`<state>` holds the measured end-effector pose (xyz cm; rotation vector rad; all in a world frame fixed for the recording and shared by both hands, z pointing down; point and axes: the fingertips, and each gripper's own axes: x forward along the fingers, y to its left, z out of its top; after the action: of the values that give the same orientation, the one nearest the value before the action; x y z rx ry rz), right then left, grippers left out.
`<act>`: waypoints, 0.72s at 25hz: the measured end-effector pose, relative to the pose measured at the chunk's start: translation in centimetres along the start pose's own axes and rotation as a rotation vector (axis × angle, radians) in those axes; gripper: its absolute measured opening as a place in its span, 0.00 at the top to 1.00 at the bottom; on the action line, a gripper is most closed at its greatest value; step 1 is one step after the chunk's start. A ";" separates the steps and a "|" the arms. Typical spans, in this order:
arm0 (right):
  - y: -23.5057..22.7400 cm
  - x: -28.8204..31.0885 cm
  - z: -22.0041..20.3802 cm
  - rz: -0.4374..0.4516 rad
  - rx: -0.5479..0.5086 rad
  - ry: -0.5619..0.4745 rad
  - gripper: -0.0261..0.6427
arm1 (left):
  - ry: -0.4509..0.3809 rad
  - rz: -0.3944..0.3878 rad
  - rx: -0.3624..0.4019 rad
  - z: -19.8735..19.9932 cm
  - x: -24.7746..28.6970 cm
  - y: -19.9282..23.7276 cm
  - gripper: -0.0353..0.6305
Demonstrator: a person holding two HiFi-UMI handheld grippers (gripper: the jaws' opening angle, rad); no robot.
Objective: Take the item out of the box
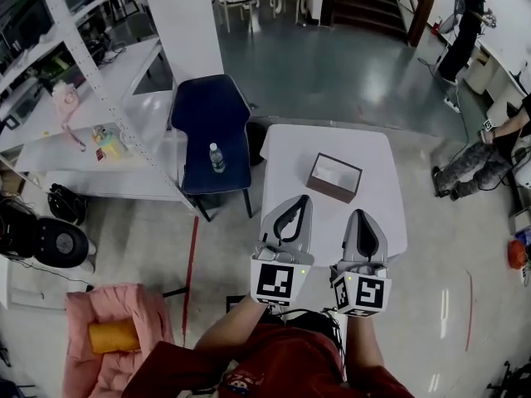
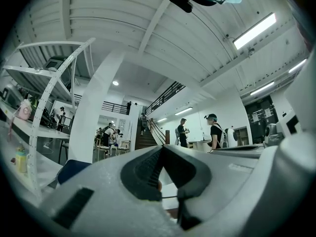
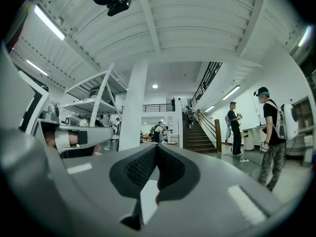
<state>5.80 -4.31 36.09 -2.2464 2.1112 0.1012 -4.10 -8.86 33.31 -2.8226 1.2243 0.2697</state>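
Observation:
A brown open box (image 1: 334, 177) with something pale inside sits on the small white table (image 1: 290, 156), toward its far right. My left gripper (image 1: 303, 198) and my right gripper (image 1: 361, 215) are held side by side over the table's near edge, short of the box. Both are shut with nothing between the fingers. In the left gripper view the left gripper (image 2: 161, 148) has its jaws meeting at the tips, pointed across the hall. The right gripper (image 3: 156, 146) looks the same in the right gripper view. The box is hidden in both gripper views.
A dark blue chair (image 1: 212, 131) holding a water bottle (image 1: 216, 157) stands left of the table. A white shelf rack (image 1: 91, 81) and a long bench lie further left. A pink jacket (image 1: 108, 330) lies at the lower left. People stand at the right (image 1: 465, 31).

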 end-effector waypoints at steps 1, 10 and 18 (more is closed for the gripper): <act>-0.1 0.3 -0.1 -0.002 0.001 0.002 0.96 | -0.007 0.001 0.002 0.0 0.2 0.2 0.94; -1.8 3.7 -0.9 0.000 -0.005 -0.005 0.96 | -0.008 0.001 0.007 -1.4 3.6 1.2 0.94; -5.4 8.1 -1.4 -0.014 -0.011 0.000 0.96 | 0.024 -0.018 -0.009 -3.2 9.5 1.1 0.94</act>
<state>11.68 -12.15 36.75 -2.2665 2.1003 0.1123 1.91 -16.82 34.74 -2.8516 1.2042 0.2418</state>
